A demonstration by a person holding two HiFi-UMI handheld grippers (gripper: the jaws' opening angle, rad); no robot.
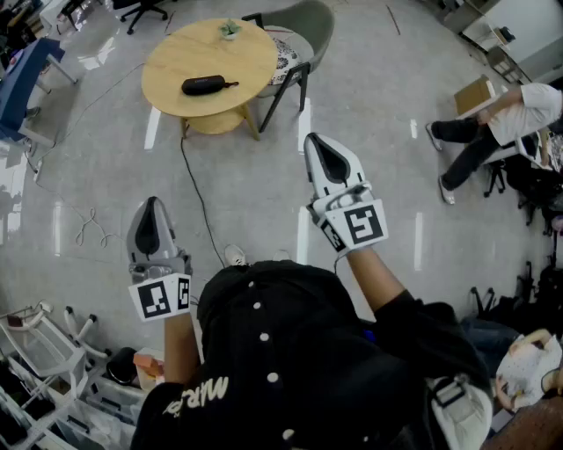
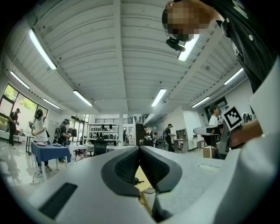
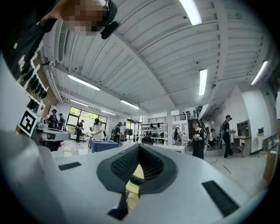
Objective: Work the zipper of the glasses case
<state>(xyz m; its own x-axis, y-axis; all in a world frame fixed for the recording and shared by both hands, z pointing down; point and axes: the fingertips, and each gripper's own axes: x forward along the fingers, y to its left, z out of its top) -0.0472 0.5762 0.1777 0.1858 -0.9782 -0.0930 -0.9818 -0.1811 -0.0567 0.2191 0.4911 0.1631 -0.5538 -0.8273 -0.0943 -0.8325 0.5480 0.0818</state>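
Looks like a large open lab or workshop hall, not a home. Has a ribbed white ceiling [image 2: 122,52] with long strip lights [image 2: 41,48], tall windows [image 2: 15,103] at the far left and a polished grey floor [image 1: 369,114] crossed by a loose cable [image 1: 201,202]. Holds storage shelves [image 2: 103,131] at the far end, a blue-draped table [image 2: 49,151], a round wooden tabletop [image 1: 176,53] with a chair [image 1: 308,26], and a cardboard box [image 1: 475,92]. Shows several standing people [image 3: 197,140], some holding gear.

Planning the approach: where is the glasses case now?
In the head view, the glasses case lies near the middle of the round wooden table, upper left, with a chair at the table's right.
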